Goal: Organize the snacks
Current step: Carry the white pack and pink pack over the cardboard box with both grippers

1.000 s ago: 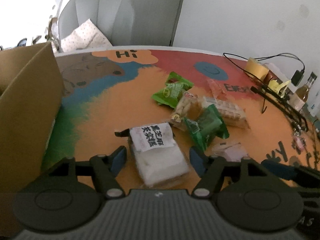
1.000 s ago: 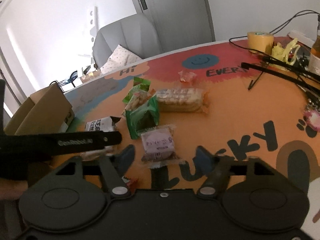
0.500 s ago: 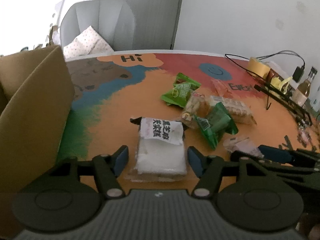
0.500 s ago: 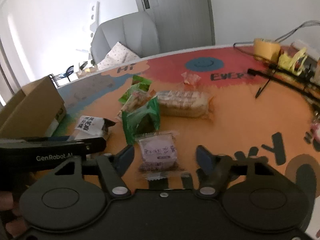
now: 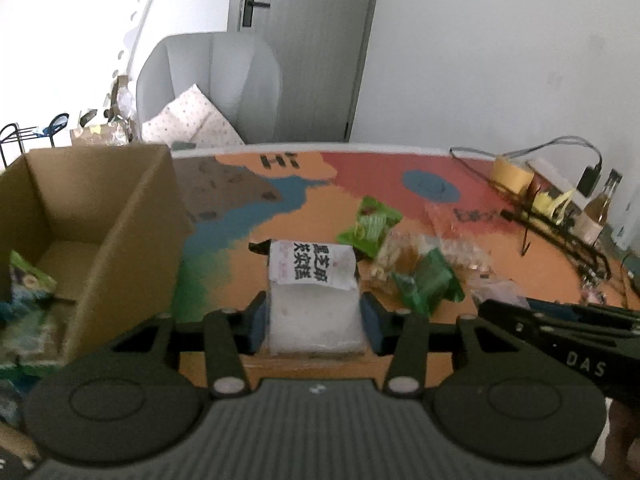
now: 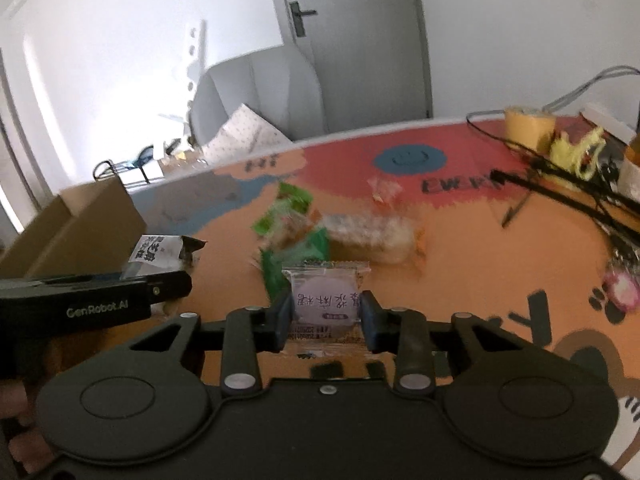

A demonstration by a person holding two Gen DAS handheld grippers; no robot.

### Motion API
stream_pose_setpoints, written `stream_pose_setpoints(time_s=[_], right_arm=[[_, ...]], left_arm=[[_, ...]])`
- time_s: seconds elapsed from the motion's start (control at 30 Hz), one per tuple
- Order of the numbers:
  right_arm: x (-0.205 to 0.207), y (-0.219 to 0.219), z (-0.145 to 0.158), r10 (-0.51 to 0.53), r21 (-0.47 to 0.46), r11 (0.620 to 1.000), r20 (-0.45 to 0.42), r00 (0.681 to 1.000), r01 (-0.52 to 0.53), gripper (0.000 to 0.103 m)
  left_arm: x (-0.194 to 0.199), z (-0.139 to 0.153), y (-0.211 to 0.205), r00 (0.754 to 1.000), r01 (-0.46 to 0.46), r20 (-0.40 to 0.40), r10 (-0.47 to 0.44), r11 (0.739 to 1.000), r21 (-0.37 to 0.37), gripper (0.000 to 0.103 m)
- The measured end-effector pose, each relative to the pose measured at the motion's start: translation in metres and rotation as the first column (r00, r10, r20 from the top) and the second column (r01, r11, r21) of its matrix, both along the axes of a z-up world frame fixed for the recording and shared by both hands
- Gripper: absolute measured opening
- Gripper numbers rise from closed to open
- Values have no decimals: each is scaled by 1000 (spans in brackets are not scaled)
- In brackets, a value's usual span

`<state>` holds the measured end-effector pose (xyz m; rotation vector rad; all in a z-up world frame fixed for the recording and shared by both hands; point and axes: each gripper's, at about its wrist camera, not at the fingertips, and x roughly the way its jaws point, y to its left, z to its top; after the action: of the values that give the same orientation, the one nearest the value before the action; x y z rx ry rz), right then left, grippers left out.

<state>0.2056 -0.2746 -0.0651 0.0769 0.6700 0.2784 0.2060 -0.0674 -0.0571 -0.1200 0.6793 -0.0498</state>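
Two packets are in my tongs at once, one per hand. From my left wrist view, the left tongs [image 5: 313, 318] have just been closing and now pinch the white cake packet [image 5: 314, 300] across its sides, its printed label facing up and away from me; it looks lifted a little off the colourful surface [image 5: 288, 208]. An open cardboard box [image 5: 92, 216] stands just beside it on the left, with a few green wrappers already lying at its near end, so I judge that is where this one belongs. To do it well I should keep the squeeze gentle, since the soft packet will deform, carry it high enough to clear the box wall, and let go only once it is over the box floor. Loose green packets [image 5: 426, 282] and clear-wrapped biscuits remain in a heap on the right. From my right wrist view, the right tongs [image 6: 325, 322] have also just been closing and now clamp the pale purple pastry packet [image 6: 325, 300] by its side edges, near the heap. That view is blurred, so I cannot tell whether it has left the surface. My left tongs cross the left edge there, so I should send one hand to the box at a time.
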Motion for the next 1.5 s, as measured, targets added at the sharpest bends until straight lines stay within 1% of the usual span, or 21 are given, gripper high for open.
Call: stream_pose_setpoints(time_s=[0.33,0.57,0.77,1.2,1.43,1.5], right_arm=[[7,28,32,65,25,997,76,995,-67,33],[11,53,52,110,34,993,120,987,-115,33],[12,77,66,146,34,988,158,976,-154,33],[6,130,79,217,22,974,189,958,-225,33],[0,159,85,256,4,965,200,946,-262,33],[-1,167,85,269,-2,962,200,942,-274,33]], left_arm=[[-8,35,20,998,-9,62,10,1000,-26,47],[-16,58,43,994,-25,107,30,999,-44,47],[-24,73,64,988,-47,143,54,998,-50,47],[-40,77,127,978,-138,149,146,988,-66,47],[-41,71,156,977,-163,128,173,983,-86,47],[-43,70,162,973,-178,134,189,979,-95,50]])
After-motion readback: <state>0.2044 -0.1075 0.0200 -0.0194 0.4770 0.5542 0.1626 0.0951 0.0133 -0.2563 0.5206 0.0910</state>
